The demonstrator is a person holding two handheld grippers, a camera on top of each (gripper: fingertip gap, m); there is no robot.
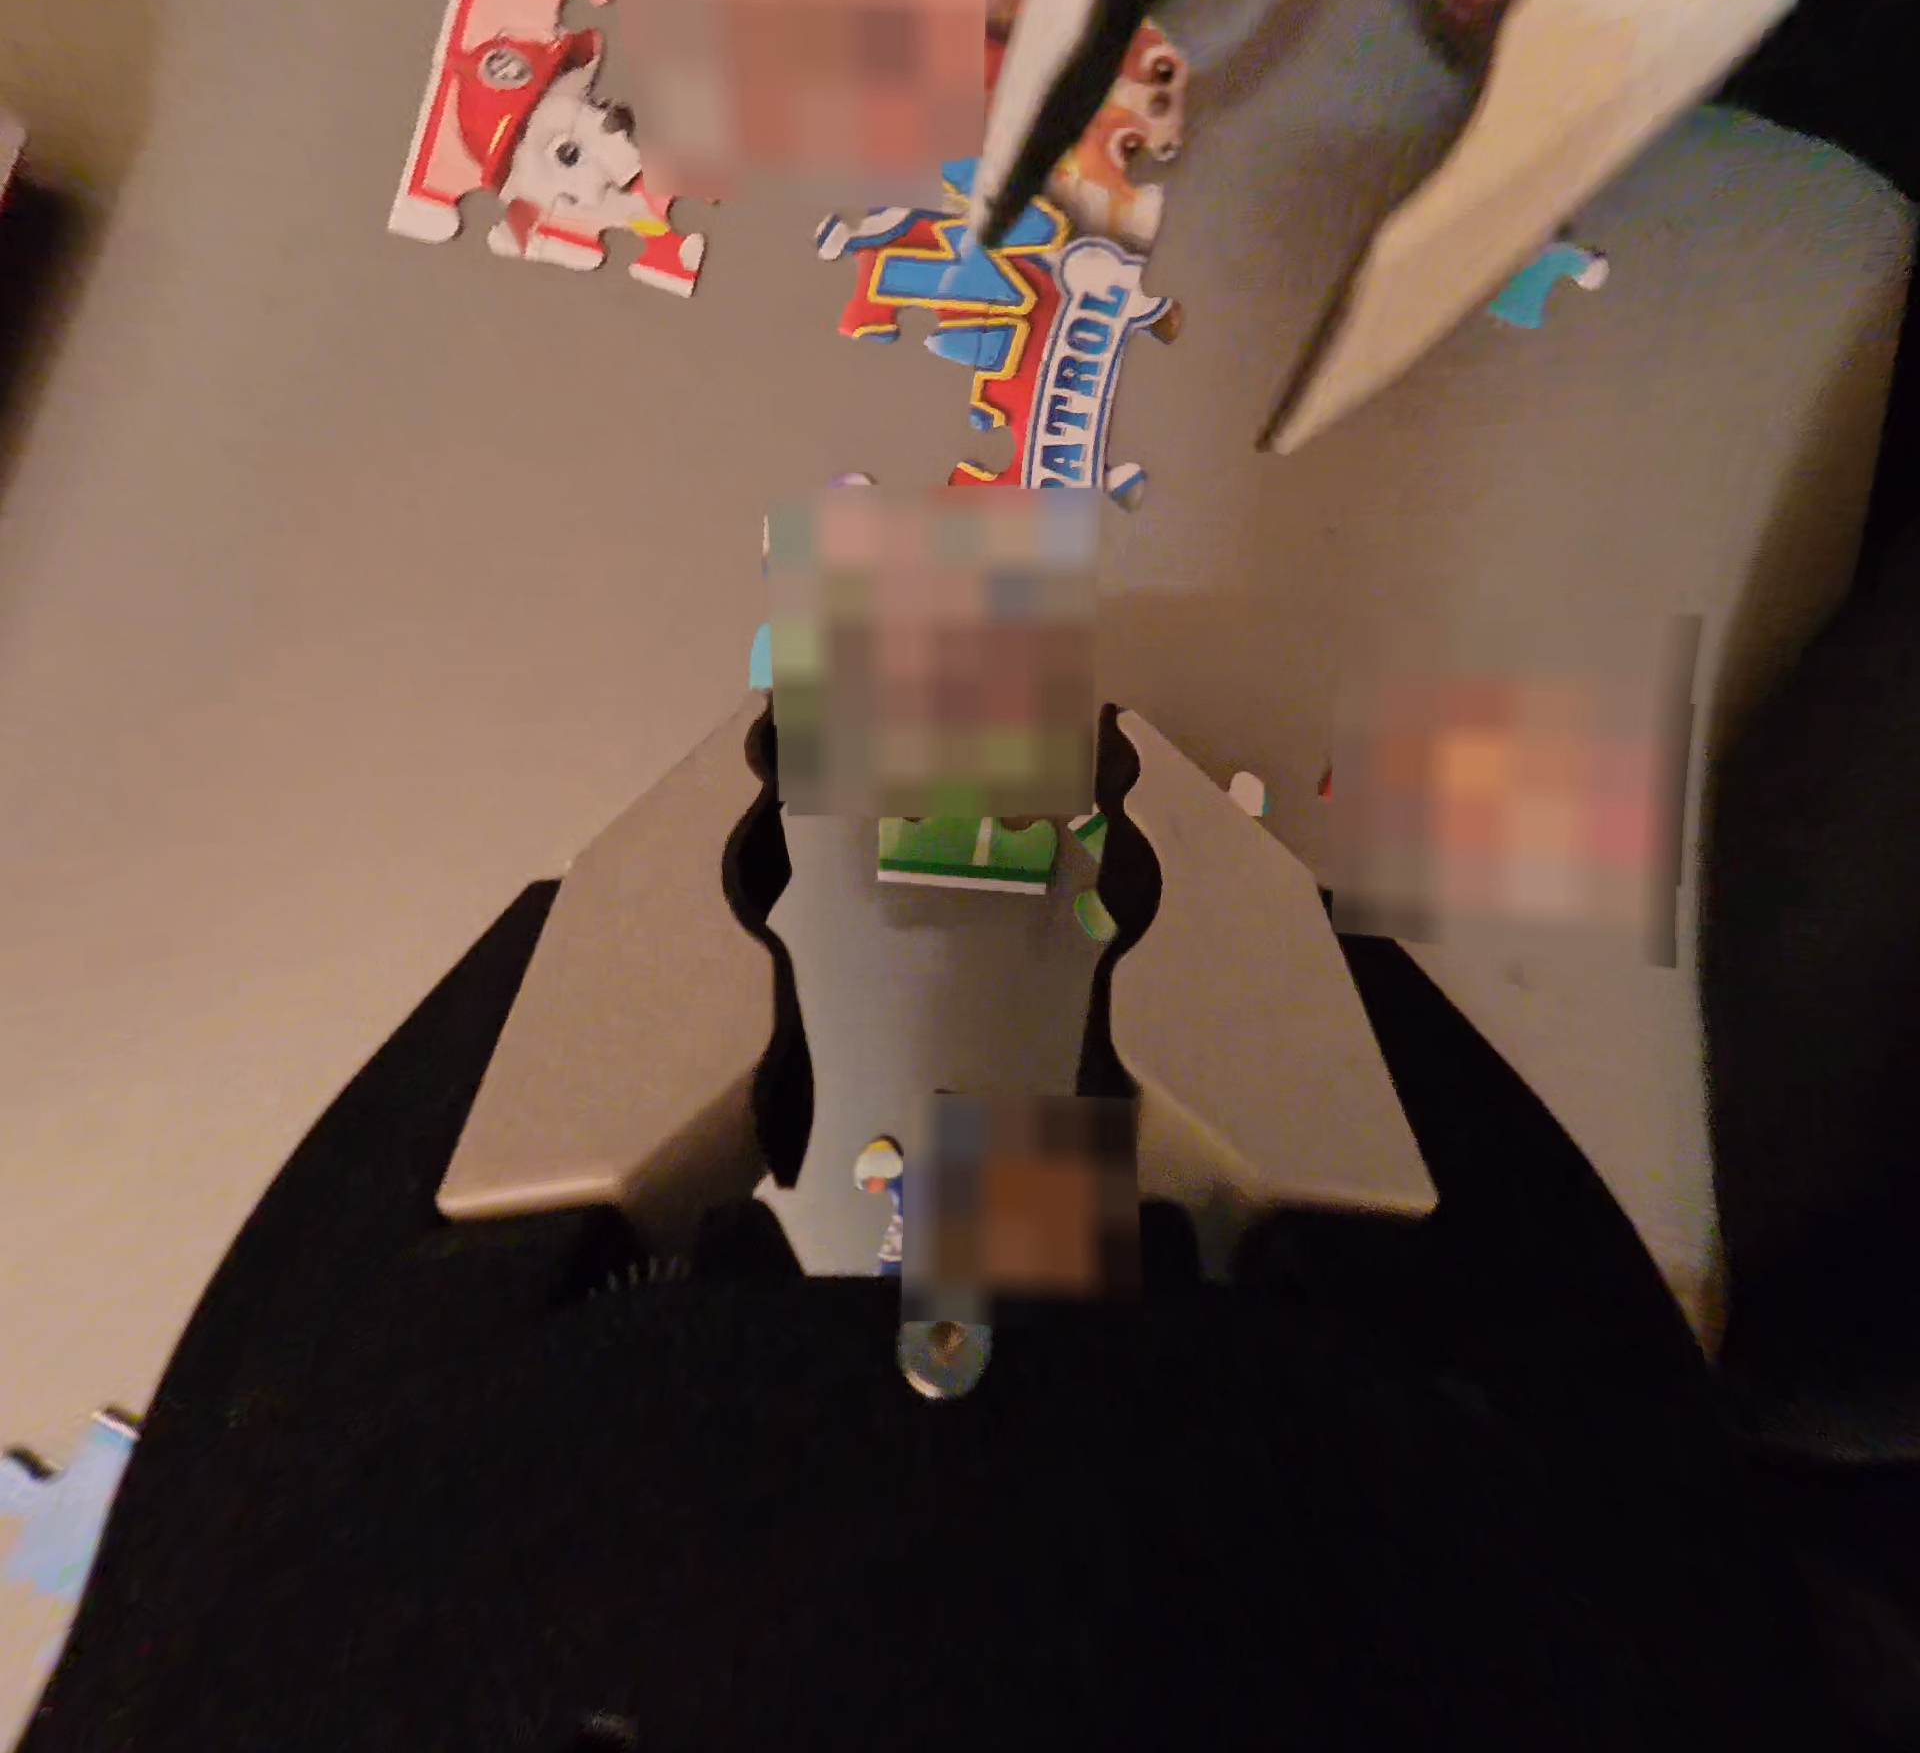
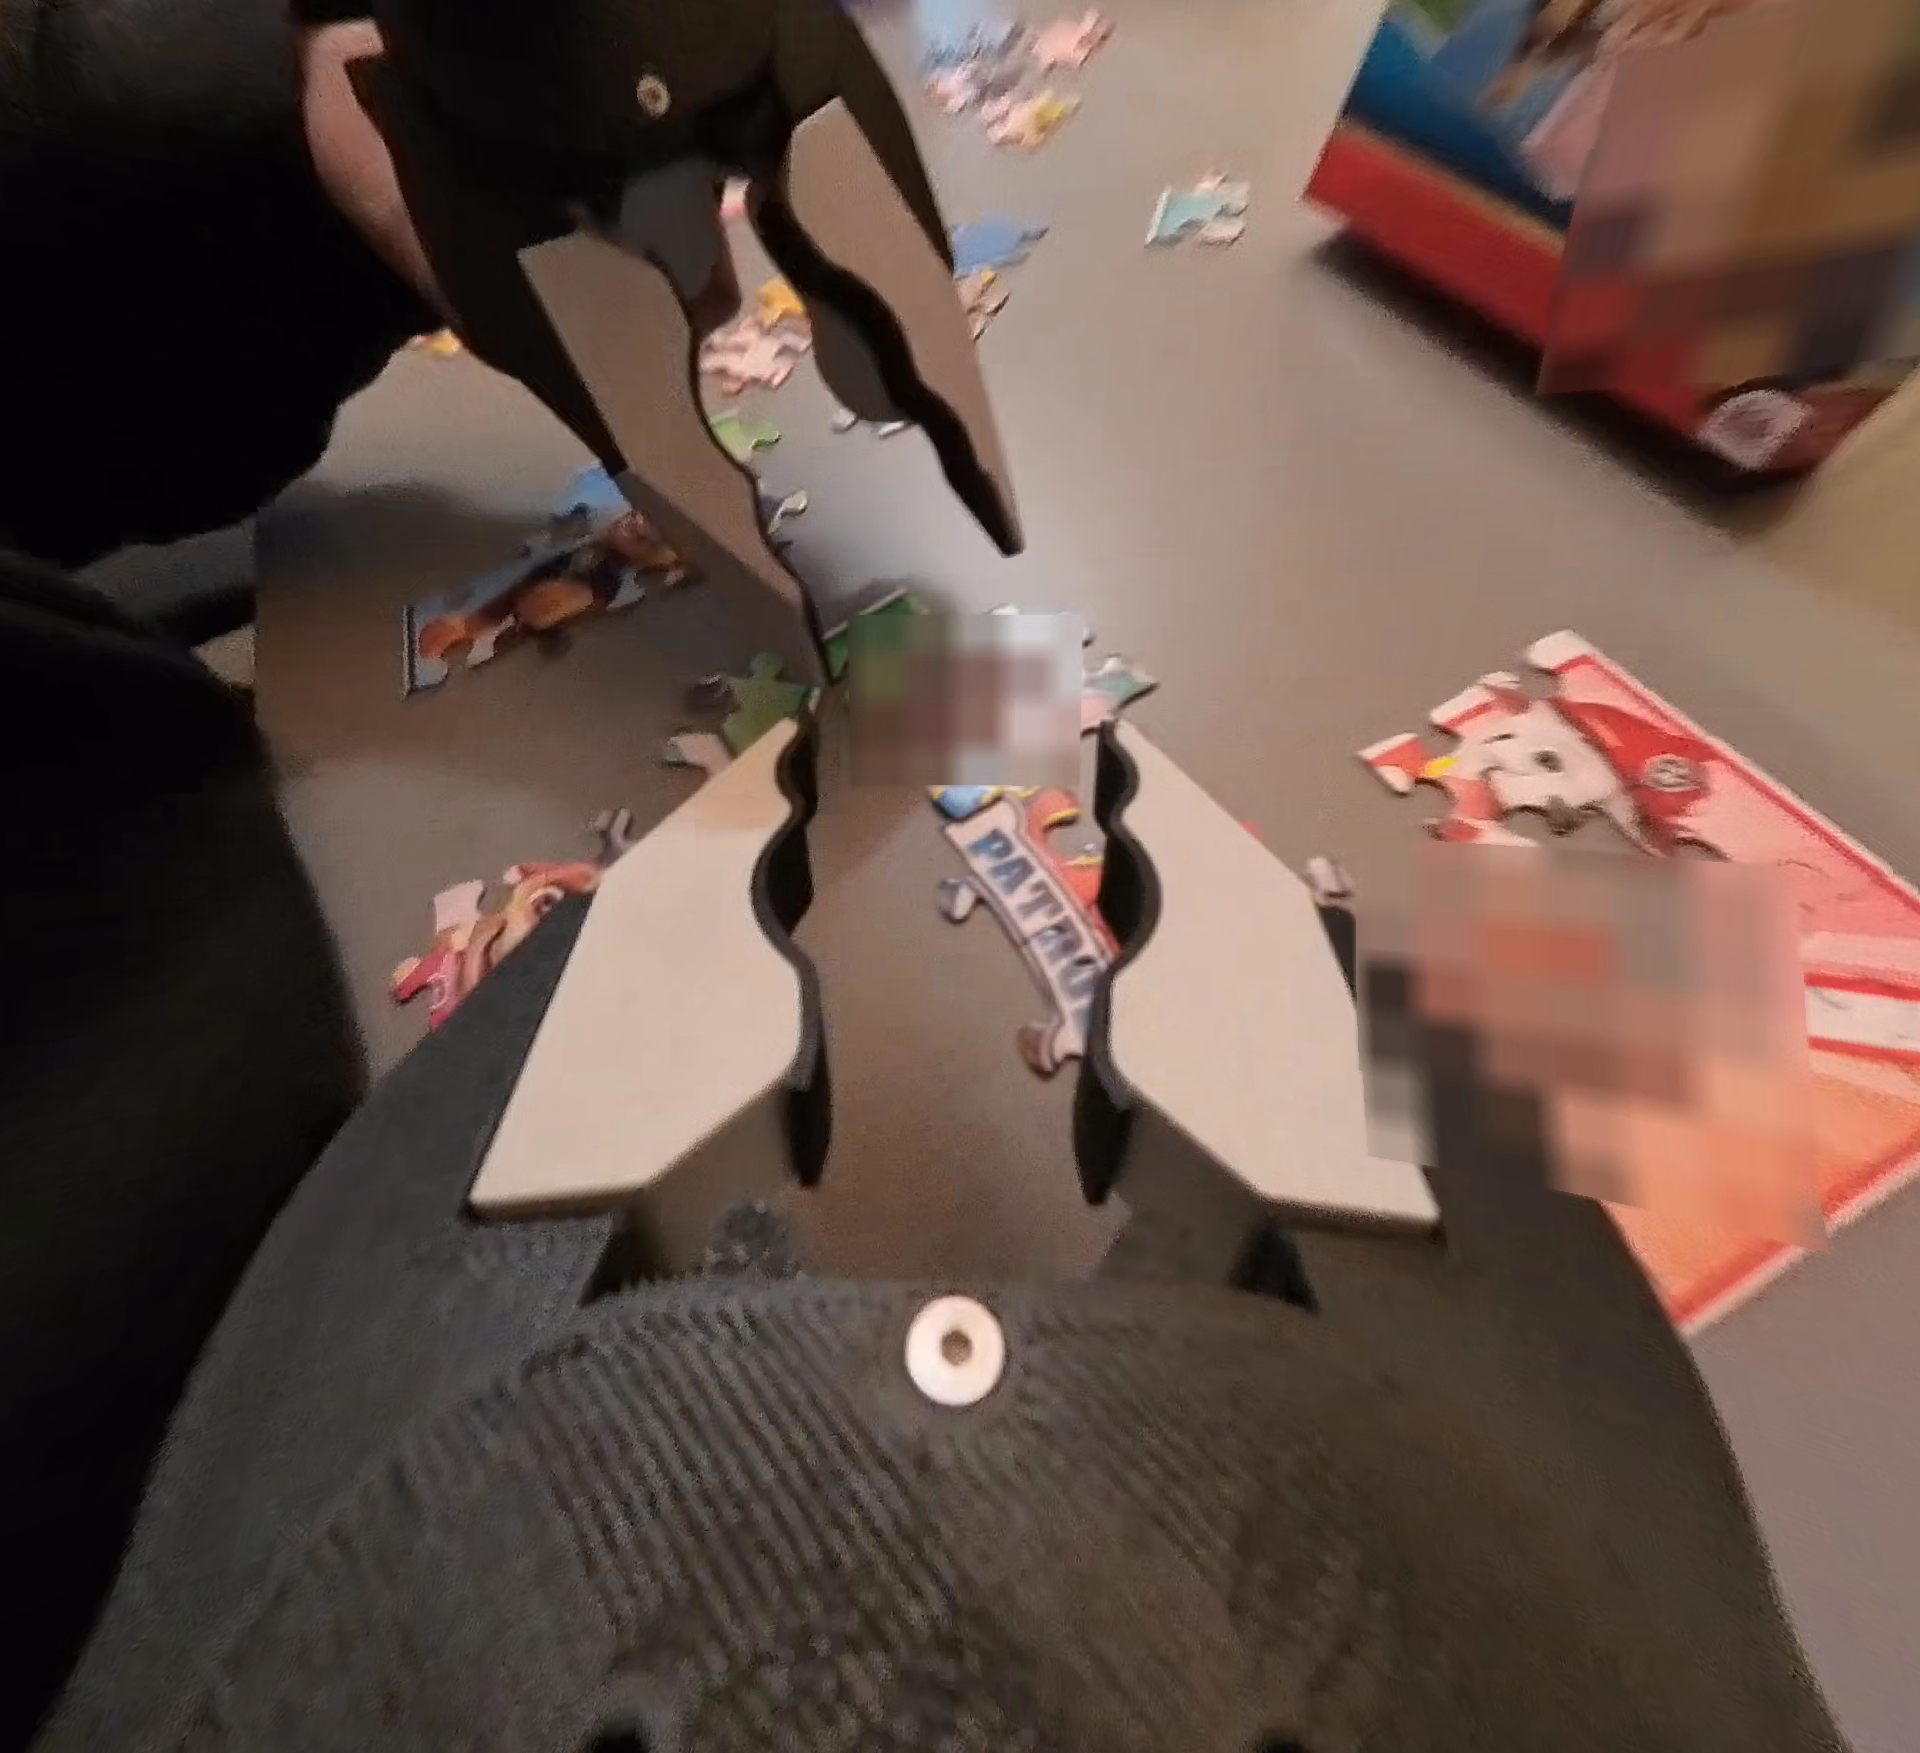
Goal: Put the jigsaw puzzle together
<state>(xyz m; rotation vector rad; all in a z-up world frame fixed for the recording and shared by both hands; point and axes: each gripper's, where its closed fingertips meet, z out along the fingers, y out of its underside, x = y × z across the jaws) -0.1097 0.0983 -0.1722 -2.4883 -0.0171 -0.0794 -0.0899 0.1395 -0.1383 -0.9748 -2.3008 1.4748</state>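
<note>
My left gripper (image 1: 940,716) is open and points down at the grey table (image 1: 416,560). A puzzle piece with a green edge (image 1: 966,856) lies flat between its fingers, and neither pad presses on it. In the right wrist view the left gripper (image 2: 914,607) has one fingertip (image 2: 821,664) down at this piece's edge (image 2: 878,604). My right gripper (image 2: 956,737) is open and empty over a joined red, blue and white logo section (image 2: 1029,882). In the left wrist view the right gripper (image 1: 1132,337) has one fingertip (image 1: 992,223) at the top of that logo section (image 1: 1049,332).
A joined red-bordered section with a white dog (image 1: 540,134) lies beyond the logo; it also shows in the right wrist view (image 2: 1558,758). Loose pieces are scattered at left (image 2: 540,591) and farther back (image 2: 1008,82). A colourful puzzle box (image 2: 1507,93) stands at right. A turquoise piece (image 1: 1538,290) lies at right. Some 7 cm of space lies between my two pairs of fingers.
</note>
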